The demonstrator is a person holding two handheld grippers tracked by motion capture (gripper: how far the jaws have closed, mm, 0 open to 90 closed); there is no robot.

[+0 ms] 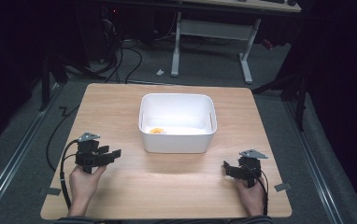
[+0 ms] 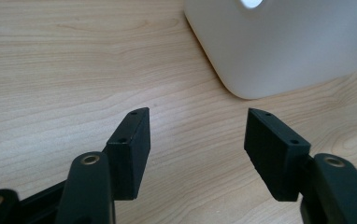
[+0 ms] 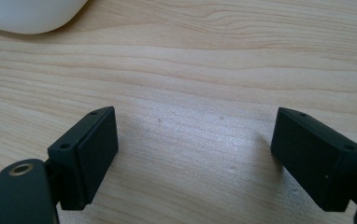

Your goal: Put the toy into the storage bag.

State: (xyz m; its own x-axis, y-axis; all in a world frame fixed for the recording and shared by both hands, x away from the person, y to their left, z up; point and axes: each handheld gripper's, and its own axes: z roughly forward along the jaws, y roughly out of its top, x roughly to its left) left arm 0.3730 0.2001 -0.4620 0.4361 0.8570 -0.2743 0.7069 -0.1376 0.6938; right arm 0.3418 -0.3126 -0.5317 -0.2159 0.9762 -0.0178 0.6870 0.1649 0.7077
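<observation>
Wooden table [image 1: 167,186], light grain, rounded corners, seen from above on a grey carpeted floor [image 1: 17,154]. Metal rails [image 1: 8,163] run along the floor on both sides of the table. Two small grey tabs [image 1: 49,191] lie at the near corners, one left and one right. Beyond the far edge stands a desk with white legs [image 1: 176,46]; black cables [image 1: 125,60] trail over the floor near it, and a small white scrap [image 1: 160,72] lies beside one leg. The surroundings to left and right are dark.

White tub [image 1: 177,140], rectangular with rounded corners, at the middle of the table. A small orange thing [image 1: 157,131] lies inside at its near left corner; what it is cannot be told.

Left gripper [image 1: 112,155], held in the left hand [image 1: 85,179] at the near left, pointing toward the tub and well apart from it. In the left gripper view its jaws stand wide apart over bare wood with nothing between them; the tub's corner [image 2: 270,51] lies ahead to the right.

Right gripper [image 1: 226,167], held in the right hand [image 1: 251,193] at the near right. In the right gripper view its jaws stand wide apart over bare wood, holding nothing; an edge of the tub [image 3: 27,14] shows at upper left.

No writing or label can be read on any surface.
</observation>
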